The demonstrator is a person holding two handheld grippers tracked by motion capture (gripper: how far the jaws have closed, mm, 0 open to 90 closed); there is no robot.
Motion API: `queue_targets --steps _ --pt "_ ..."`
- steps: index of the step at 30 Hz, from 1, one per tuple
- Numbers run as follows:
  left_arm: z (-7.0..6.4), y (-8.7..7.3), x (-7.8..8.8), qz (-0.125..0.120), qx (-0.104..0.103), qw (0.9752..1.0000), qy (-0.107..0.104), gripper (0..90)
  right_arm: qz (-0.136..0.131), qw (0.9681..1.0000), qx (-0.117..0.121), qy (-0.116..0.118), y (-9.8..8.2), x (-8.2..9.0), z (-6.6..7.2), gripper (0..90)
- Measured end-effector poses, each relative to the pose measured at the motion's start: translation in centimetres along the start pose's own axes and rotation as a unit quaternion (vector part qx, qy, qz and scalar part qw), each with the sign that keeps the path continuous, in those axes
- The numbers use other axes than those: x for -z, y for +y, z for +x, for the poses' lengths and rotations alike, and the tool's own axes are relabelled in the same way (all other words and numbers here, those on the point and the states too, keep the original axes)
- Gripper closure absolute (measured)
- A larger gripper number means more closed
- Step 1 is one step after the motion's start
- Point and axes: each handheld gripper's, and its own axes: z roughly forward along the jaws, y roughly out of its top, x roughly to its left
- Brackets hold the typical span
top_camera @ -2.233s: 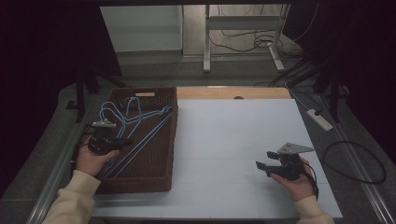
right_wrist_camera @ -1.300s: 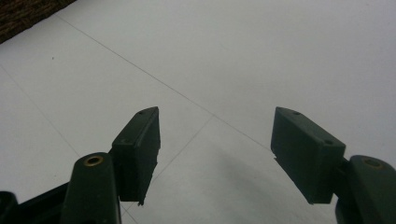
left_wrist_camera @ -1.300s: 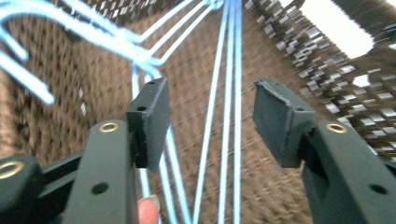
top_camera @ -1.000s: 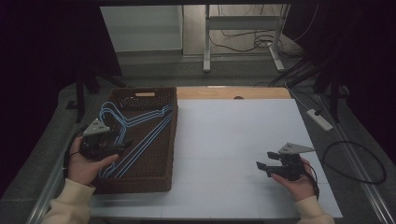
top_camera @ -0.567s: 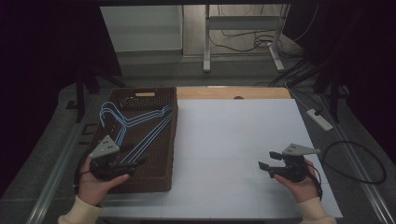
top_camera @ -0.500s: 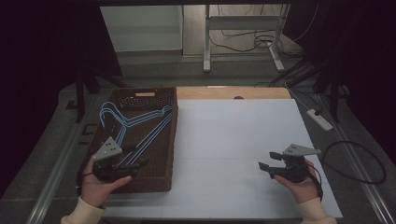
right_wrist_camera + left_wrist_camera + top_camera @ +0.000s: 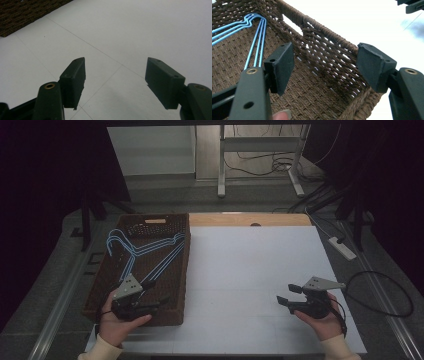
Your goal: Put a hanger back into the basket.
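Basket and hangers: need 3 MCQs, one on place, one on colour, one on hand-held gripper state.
1. Where do the hangers lie?
A. in the wicker basket
B. on the white table top
C. on the floor

2. What colour are the hangers?
A. red
B. blue
C. white

3. How do the left hand-held gripper's jaws stand?
A. shut on a hanger
B. shut on the basket rim
C. open, nothing between the pads

Key: 1 A, the hangers rest inside the basket. 2 B, their wire is light blue. 3 C, the left hand-held gripper has just been opening and grips nothing.
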Motion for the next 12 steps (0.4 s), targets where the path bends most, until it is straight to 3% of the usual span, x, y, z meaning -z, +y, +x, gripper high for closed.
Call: queue_targets --steps 12 --pt "0.17 -0.21 0.03 -0.001 0.002 1.0000 0.004 31.0 -0.005 1.0000 0.002 -0.001 -0.06 0.08 0.01 33.6"
